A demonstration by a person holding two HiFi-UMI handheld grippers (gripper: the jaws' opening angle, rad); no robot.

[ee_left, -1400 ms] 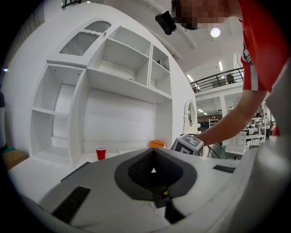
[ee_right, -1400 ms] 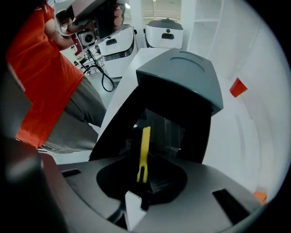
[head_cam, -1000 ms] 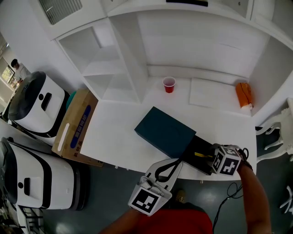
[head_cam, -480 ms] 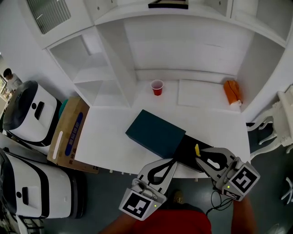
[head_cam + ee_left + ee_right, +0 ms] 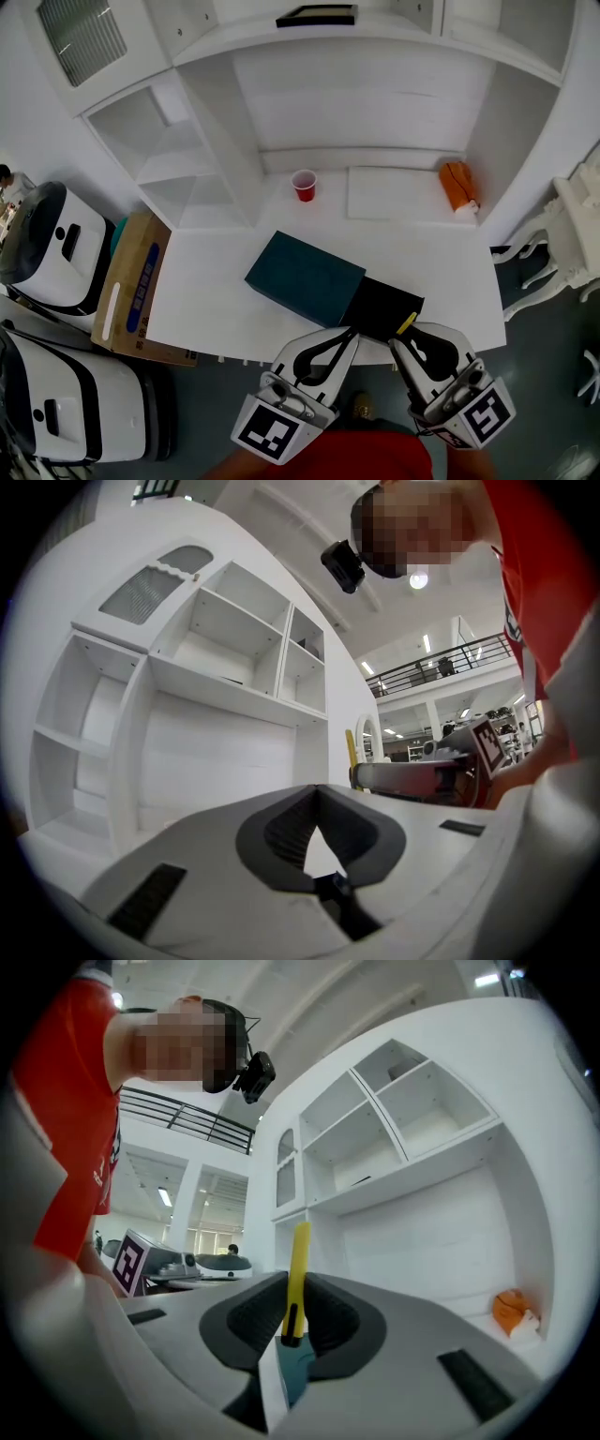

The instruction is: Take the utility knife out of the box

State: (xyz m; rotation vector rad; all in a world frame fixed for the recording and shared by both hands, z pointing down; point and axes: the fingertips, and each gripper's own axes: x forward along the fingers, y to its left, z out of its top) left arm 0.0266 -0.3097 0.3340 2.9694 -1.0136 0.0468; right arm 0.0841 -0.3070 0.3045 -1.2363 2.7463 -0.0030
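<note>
Yellow utility knife (image 5: 298, 1260) is clamped in the right gripper (image 5: 405, 339) jaws, over the box (image 5: 305, 278) at the bench (image 5: 225, 281) front edge. Best to grip firmly and lift clear. The left gripper (image 5: 345, 335) jaws are closed and empty.

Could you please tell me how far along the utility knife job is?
Done: the box's black tray is slid out of its teal sleeve. In hand: the right gripper is shut on the yellow utility knife, apparently clear of the tray. Left: probably carrying it away and setting it down.
</note>
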